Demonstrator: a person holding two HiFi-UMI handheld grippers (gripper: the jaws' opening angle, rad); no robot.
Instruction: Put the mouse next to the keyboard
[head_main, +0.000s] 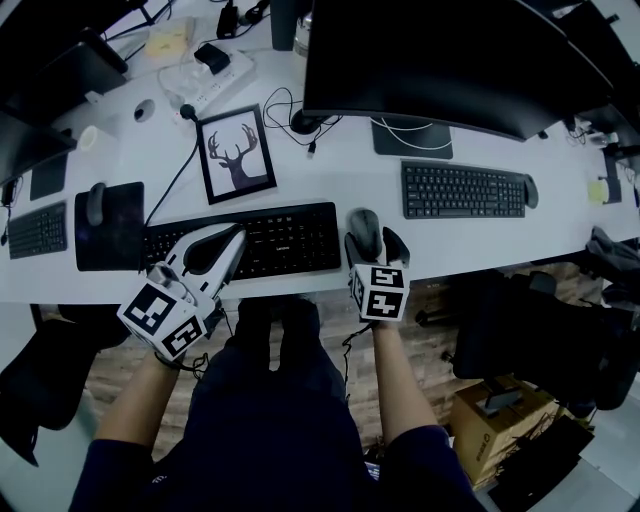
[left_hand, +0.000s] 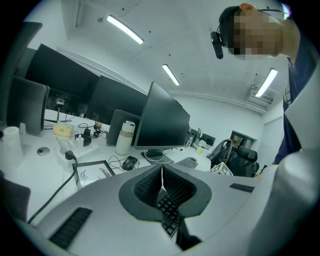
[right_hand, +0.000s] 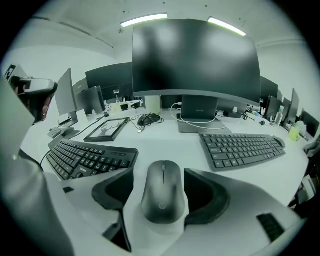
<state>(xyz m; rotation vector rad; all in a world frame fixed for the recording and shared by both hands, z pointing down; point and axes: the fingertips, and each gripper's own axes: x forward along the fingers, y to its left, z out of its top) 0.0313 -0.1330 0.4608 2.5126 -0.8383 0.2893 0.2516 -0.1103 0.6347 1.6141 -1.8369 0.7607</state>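
At the left, the left tool has its jaws pressed together with nothing in them, and it is tilted so its tip hangs over the left end of the black keyboard. The left forearm slants in from the lower left behind it. The keyboard lies flat near the front edge of the white table. Just beside its right end, apart from it by a narrow strip of table, rests the mouse, nose pointing away from the person. It looks like a small, light, rigid plastic shell with a smooth rounded back, so I'd guess it slides easily and could squirt out of a pinch taken high up. The flatter flanks low on either side look like the place to hold it. The right tool stands right there, jaws spread wide and straddling those flanks. There is a clear gap on the left side and very little on the right, so it does not seem clamped. The right forearm runs almost straight out from the body, keeping the tool level and low to the table. Well off to the right lies a second keyboard.
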